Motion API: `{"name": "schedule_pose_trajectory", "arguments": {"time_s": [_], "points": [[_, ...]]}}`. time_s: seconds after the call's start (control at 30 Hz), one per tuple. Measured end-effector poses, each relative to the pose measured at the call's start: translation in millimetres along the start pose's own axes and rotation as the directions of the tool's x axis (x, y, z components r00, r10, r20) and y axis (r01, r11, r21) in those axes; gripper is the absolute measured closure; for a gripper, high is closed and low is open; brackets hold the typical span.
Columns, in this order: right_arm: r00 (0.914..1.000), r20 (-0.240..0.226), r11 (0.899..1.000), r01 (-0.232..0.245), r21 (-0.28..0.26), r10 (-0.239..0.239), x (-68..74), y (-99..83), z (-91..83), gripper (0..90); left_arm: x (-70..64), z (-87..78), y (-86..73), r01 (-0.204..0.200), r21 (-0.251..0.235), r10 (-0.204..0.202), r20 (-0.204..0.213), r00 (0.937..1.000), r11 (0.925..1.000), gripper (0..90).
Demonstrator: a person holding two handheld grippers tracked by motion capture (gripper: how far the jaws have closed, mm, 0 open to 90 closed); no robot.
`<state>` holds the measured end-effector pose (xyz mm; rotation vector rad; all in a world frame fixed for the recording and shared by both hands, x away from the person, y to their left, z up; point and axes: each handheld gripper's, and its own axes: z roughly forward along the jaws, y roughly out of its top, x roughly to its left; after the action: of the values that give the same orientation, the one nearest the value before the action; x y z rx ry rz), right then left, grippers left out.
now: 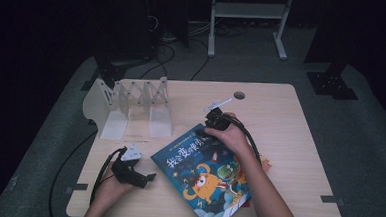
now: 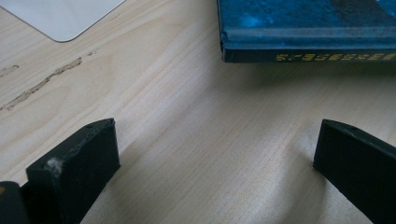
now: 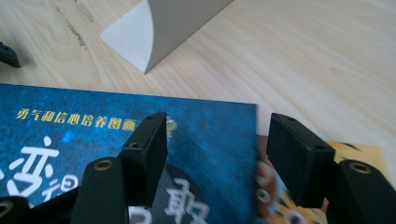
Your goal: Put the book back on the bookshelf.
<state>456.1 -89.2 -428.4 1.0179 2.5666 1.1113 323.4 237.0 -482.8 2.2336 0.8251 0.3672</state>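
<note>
blue picture book: lies flat and askew near the table's near edge, about midway along it, one corner past that edge; a second, orange-covered book peeks out from beneath it.
right gripper: at the blue book's far corner, jaws apart and straddling the cover's far edge, one jaw over the cover and the other beyond it above the lower book; not clamped on anything.
left gripper: rests on the table just beside the book's spine, toward the near left corner, jaws wide apart with bare wood between them.
book rack: white accordion stand by the far left corner, well apart from the books.
handling: likely a thin hardback, stiff, light, with a glossy cover that may slip.
where to grip: probably the far edge or spine side, pinching cover and pages together so it lifts as one slab without taking the lower book.
</note>
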Motion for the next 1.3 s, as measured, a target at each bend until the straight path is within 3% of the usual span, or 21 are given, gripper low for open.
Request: {"name": "schedule_pose_trajectory", "arguments": {"time_s": [0.33,0.7,1.1,1.3], "points": [[0.9983,0.058,0.999,-0.005,-0.033,0.007,-10.9,-25.9,-48.1,37.5,0.0,0.0,0.0,0.000,0.000,0.000,0.000,1.0000,1.0000,0.0],[0.9907,0.128,0.997,-0.038,-0.071,0.047,-16.4,-78.6,-98.7,37.1,-0.5,0.2,-0.2,0.005,-0.006,-0.005,-0.002,1.0000,1.0000,0.0],[0.9788,0.181,0.992,-0.079,-0.097,0.096,-11.1,-145.8,-143.4,36.9,-0.6,-0.2,-0.3,0.003,-0.003,-0.003,-0.004,1.0000,1.0000,0.0],[0.9774,0.182,0.991,-0.090,-0.096,0.107,-4.2,-171.0,-154.1,36.6,-0.6,-0.1,-0.3,0.003,-0.004,-0.003,-0.004,1.0000,1.0000,0.0]]}}
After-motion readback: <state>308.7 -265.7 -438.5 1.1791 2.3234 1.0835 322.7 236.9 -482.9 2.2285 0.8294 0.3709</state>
